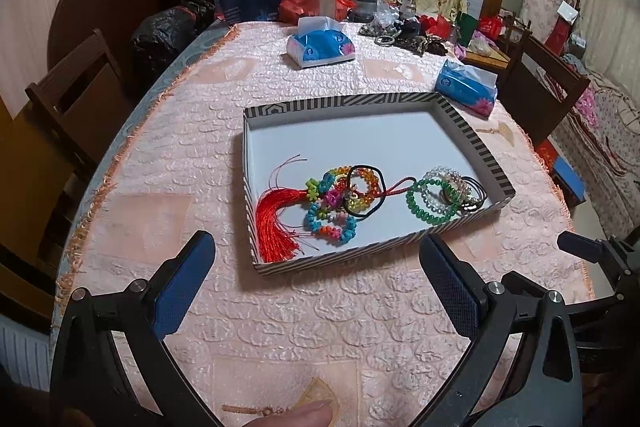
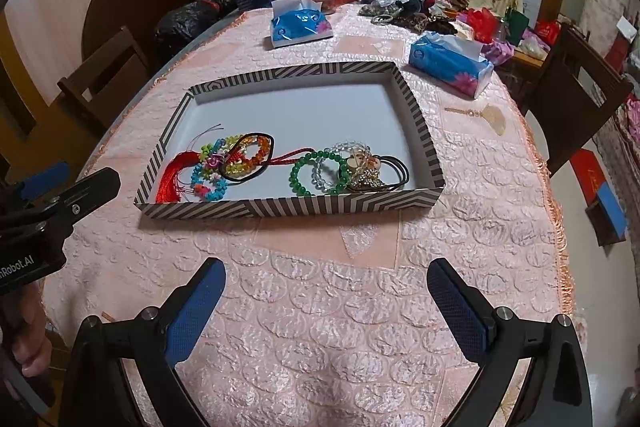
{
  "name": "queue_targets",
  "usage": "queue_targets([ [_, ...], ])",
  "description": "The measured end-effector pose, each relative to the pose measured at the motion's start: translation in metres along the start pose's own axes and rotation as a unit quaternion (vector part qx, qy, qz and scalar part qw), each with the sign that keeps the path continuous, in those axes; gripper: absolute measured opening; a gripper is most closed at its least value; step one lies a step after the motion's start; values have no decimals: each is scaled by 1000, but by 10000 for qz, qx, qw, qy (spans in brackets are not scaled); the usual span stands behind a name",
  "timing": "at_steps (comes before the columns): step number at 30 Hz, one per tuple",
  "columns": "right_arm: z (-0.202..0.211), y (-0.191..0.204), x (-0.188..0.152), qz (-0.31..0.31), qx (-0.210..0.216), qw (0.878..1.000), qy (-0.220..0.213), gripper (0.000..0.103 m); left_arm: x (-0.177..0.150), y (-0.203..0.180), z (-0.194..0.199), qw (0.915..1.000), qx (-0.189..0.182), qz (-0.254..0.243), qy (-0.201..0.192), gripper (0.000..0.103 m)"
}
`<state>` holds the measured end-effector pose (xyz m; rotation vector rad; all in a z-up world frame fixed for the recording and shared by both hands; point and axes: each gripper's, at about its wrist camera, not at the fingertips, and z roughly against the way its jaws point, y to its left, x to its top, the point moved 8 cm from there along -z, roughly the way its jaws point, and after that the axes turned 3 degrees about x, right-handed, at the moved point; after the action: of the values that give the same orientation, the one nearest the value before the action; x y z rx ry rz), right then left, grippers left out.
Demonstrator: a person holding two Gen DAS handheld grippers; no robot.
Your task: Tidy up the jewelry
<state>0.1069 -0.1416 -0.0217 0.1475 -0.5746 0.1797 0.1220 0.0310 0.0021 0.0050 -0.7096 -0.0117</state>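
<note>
Both my left gripper (image 1: 316, 283) and right gripper (image 2: 326, 301) hang spread, holding nothing, over the tablecloth (image 2: 320, 307); jewelry (image 2: 280, 163) lies along the striped tray's (image 2: 288, 207) near edge.

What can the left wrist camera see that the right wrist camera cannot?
Only the left wrist view shows a thumb tip at its bottom edge beside a fan-shaped charm on the tablecloth, and the right gripper's fingers entering from the right.

Only the right wrist view shows the left gripper from the side, with printed lettering on its body.

Both show the striped tray holding a red tassel, colorful bead bracelets, a green bead bracelet and black hair ties, plus two blue tissue packs behind. Both grippers are open.
</note>
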Motion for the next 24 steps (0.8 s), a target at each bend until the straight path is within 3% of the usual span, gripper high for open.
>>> queue_targets([
  [24,1,4,1,32,14,10000,-7,100,-1,-7,0,10000,-26,-42,-34,102],
])
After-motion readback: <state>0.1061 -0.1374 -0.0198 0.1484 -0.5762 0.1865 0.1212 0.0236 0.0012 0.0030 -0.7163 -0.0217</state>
